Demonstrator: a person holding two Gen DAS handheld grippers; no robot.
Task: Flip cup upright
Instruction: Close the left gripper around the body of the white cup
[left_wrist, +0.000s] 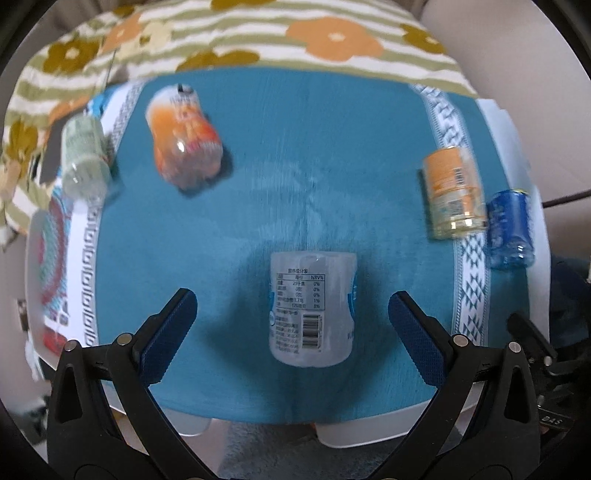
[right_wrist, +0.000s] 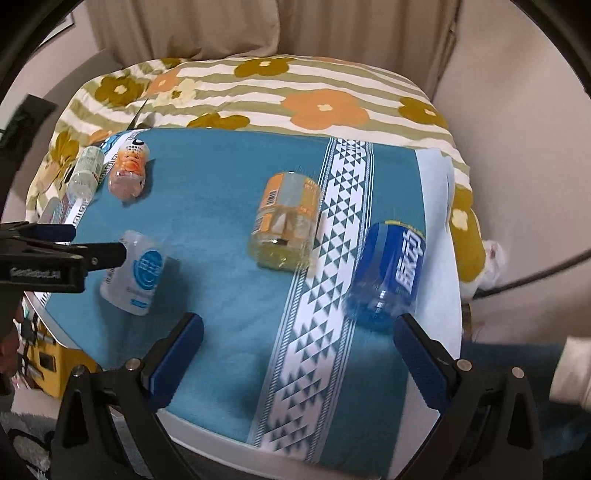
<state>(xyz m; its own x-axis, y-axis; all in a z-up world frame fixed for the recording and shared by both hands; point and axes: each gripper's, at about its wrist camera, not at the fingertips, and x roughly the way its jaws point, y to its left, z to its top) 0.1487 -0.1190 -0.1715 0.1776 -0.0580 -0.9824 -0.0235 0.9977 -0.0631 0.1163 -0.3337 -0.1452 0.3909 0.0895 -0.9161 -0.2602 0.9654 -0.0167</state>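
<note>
Left gripper (left_wrist: 291, 314), jaws spread, straddles a clear white-labelled plastic cup (left_wrist: 313, 308) on teal fuzzy cloth (left_wrist: 258, 155); right gripper (right_wrist: 299, 345) released, holding nothing.

Five cups on a cloth (left_wrist: 258, 155) over a table, one (left_wrist: 313, 309) nearest the front edge, two (left_wrist: 186, 134) far left, two (left_wrist: 453, 192) right

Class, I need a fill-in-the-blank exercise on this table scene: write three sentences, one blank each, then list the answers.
1. The left gripper stands open around the cup with the ____ label.
2. All the cups stand on a ____ cloth.
3. The cup nearest the right gripper is ____.

Answers: white; teal; blue
</note>
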